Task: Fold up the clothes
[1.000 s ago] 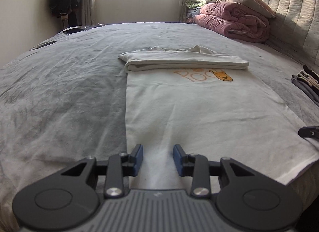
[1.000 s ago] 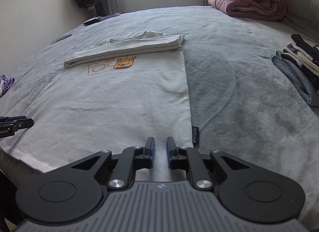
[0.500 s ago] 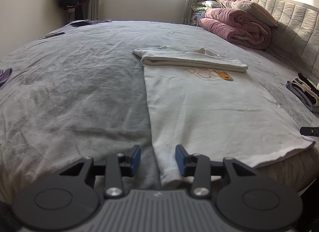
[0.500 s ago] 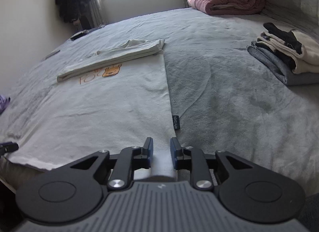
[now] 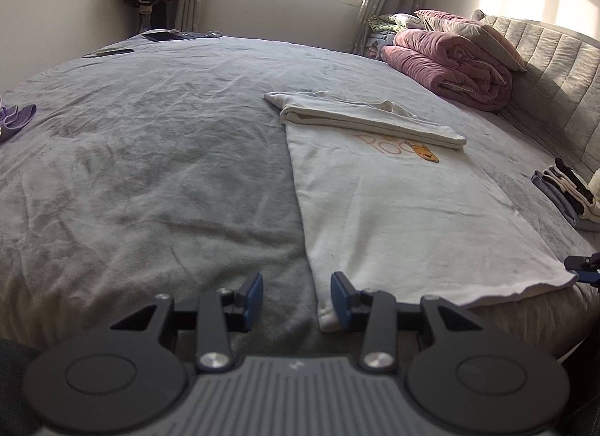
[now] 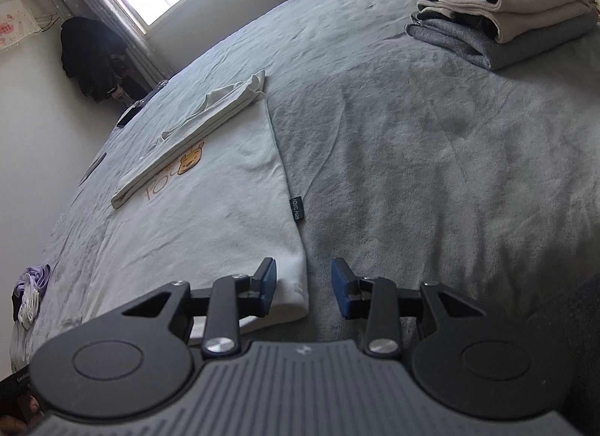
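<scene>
A white shirt (image 5: 393, 203) with an orange bear print lies flat on the grey bed, its top part folded down into a band (image 5: 360, 119). My left gripper (image 5: 296, 301) is open at the shirt's near left hem corner, which lies between the jaws by the right pad. The shirt also shows in the right wrist view (image 6: 210, 207). My right gripper (image 6: 303, 286) is open at the near right hem corner, which lies between the jaws by the left pad. The right gripper's tip (image 5: 583, 265) shows at the right edge of the left wrist view.
A stack of folded clothes (image 6: 502, 12) sits on the bed to the right. A pink rolled duvet (image 5: 450, 65) and pillows lie by the headboard. Purple and white small clothes (image 6: 30, 289) lie at the left edge. Dark flat items (image 5: 163, 36) lie at the far corner.
Both grippers have pulled back to the shirt's near hem and swung outward to its corners. The right gripper has opened from nearly shut. The left stayed open.
</scene>
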The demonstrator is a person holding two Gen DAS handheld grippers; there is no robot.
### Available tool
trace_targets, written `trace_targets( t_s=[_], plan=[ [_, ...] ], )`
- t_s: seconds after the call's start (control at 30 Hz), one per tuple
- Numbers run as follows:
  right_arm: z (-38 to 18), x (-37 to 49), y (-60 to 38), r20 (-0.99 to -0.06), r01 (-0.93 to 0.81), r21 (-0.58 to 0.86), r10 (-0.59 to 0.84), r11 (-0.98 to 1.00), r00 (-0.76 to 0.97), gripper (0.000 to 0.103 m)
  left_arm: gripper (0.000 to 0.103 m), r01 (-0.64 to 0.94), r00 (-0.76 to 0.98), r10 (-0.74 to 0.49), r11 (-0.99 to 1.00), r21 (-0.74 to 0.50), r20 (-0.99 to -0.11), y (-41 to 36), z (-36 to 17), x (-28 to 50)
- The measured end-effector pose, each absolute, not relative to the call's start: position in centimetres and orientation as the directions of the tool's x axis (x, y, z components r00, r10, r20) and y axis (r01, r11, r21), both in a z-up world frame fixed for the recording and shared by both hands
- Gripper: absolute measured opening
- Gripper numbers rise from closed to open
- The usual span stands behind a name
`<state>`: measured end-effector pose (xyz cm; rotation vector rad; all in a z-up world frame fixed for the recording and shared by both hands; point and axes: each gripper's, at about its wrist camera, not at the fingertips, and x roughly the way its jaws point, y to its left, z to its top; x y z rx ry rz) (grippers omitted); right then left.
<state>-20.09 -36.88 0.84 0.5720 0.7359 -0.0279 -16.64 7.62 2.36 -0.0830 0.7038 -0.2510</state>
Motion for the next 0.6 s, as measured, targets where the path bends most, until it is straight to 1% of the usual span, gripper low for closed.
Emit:
trace_targets(
  t_s=[0.2, 0.3, 0.43, 0.47, 0.5, 0.53, 0.57, 0.6],
  plan=[
    [0.5, -20.5, -36.8, -0.642, 0.214, 0.485, 0.179, 0.848, 0.746, 0.037, 0.039, 0.211, 0.73, -0.249, 0.968, -0.137, -0.636, 7.2, 2.2, -16.8],
    [0.3, -20.8, -37.0, -0.635, 0.22, 0.511, 0.193, 0.831, 0.748, 0.037, 0.035, 0.217, 0.727, -0.253, 0.967, -0.136, -0.638, 7.2, 2.1, -16.9],
    [0.3, -21.1, -36.7, -0.635, 0.216, 0.509, 0.195, 0.833, 0.747, 0.036, 0.031, 0.215, 0.726, -0.25, 0.967, -0.135, -0.64, 7.0, 2.1, -17.0],
    [0.3, -21.1, -36.6, -0.635, 0.217, 0.508, 0.192, 0.834, 0.748, 0.034, 0.03, 0.212, 0.728, -0.247, 0.968, -0.134, -0.64, 6.9, 2.2, -17.0],
    [0.3, -21.0, -36.6, -0.636, 0.218, 0.507, 0.191, 0.834, 0.747, 0.032, 0.026, 0.208, 0.729, -0.243, 0.969, -0.131, -0.64, 6.8, 2.2, -17.1],
    [0.3, -21.0, -36.6, -0.637, 0.219, 0.506, 0.19, 0.834, 0.747, 0.024, 0.018, 0.208, 0.73, -0.24, 0.97, -0.127, -0.64, 6.7, 2.3, -17.1],
    [0.3, -21.0, -36.6, -0.633, 0.216, 0.51, 0.193, 0.832, 0.75, 0.016, 0.015, 0.207, 0.731, -0.237, 0.971, -0.123, -0.64, 6.6, 2.3, -17.1],
    [0.4, -21.0, -36.6, -0.628, 0.213, 0.514, 0.195, 0.831, 0.754, 0.015, 0.011, 0.206, 0.732, -0.234, 0.971, -0.12, -0.64, 6.5, 2.4, -17.2]
  ],
)
